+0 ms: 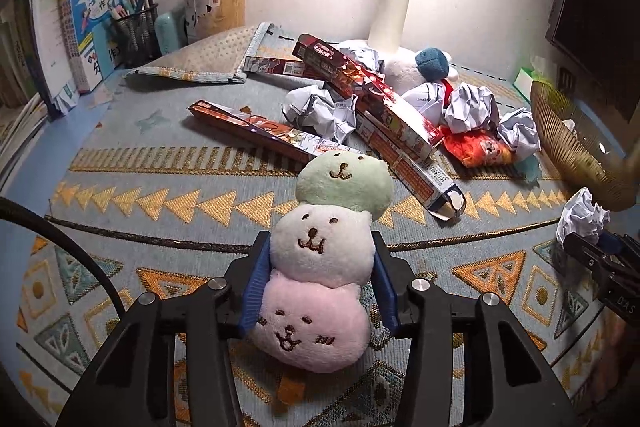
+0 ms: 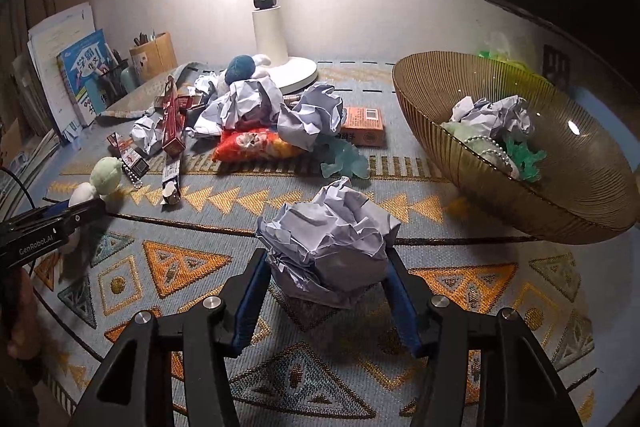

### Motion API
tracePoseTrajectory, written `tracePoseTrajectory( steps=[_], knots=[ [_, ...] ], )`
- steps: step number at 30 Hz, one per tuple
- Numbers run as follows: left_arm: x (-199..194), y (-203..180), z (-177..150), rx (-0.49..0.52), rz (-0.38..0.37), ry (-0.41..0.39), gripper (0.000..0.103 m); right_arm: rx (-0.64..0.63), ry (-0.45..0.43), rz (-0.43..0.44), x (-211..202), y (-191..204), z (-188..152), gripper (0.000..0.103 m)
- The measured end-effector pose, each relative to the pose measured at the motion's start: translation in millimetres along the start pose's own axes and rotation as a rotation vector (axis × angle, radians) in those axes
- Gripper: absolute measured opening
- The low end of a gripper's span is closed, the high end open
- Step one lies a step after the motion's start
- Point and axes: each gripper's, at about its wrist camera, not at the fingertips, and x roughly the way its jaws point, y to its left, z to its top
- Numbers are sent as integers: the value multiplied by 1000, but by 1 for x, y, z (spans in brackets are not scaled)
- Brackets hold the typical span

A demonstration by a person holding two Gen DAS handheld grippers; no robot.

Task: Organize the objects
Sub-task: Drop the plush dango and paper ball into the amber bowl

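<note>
My left gripper (image 1: 320,259) is shut on a three-ball plush toy (image 1: 320,267), green on top, white in the middle, pink below, held just above the patterned cloth. It also shows at the left of the right wrist view (image 2: 96,183). My right gripper (image 2: 326,267) is shut on a crumpled paper ball (image 2: 328,239), also seen at the right edge of the left wrist view (image 1: 584,217). A brown ribbed bowl (image 2: 568,195) at the right holds paper balls, beads and green pieces.
A pile of long red boxes (image 1: 360,87), paper balls (image 2: 312,115), a red snack bag (image 2: 256,147), an orange box (image 2: 364,125) and a blue-and-white plush (image 1: 424,65) lies mid-table. The lamp base (image 2: 292,71), pen holders (image 1: 136,27) and books (image 1: 88,23) stand at the back.
</note>
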Motion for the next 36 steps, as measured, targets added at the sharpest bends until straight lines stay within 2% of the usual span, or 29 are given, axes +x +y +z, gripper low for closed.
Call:
tracePoseTrajectory(
  steps=[4, 8, 11, 15, 18, 20, 25, 26, 27, 28, 29, 30, 33, 36],
  knots=[
    [-25, -17, 20, 33, -19, -36, 44, 31, -33, 82, -22, -5, 0, 55],
    [-53, -52, 47, 90, -65, -103, 44, 31, -140, 80, -71, -19, 13, 55],
    [-63, -87, 71, 131, -145, -146, 44, 52, -235, 13, -108, -45, 32, 55],
    [-59, -139, 103, 167, -257, -170, 44, 119, -304, -99, -132, -93, 60, 55],
    [-47, -177, 120, 184, -333, -179, 44, 149, -302, -178, -129, -120, 76, 55],
    [-37, -201, 125, 206, -370, -180, 44, 159, -289, -185, -120, -133, 83, 55],
    [-12, -251, 127, 285, -400, -168, 45, 183, -245, -202, -99, -149, 91, 55],
    [-7, -257, 126, 292, -409, -165, 48, 190, -237, -203, -96, -153, 92, 56],
    [-2, -262, 126, 298, -426, -153, 58, 197, -228, -209, -93, -155, 92, 60],
    [3, -266, 127, 305, -439, -135, 67, 206, -216, -221, -90, -159, 92, 75],
    [7, -268, 127, 302, -442, -125, 80, 218, -213, -234, -89, -162, 90, 81],
    [10, -268, 126, 290, -447, -124, 81, 227, -219, -240, -90, -166, 88, 86],
    [10, -259, 126, 261, -465, -107, 81, 243, -217, -250, -95, -173, 81, 86],
    [0, -238, 125, 230, -463, -122, 81, 260, -221, -246, -102, -176, 75, 86]
  ],
)
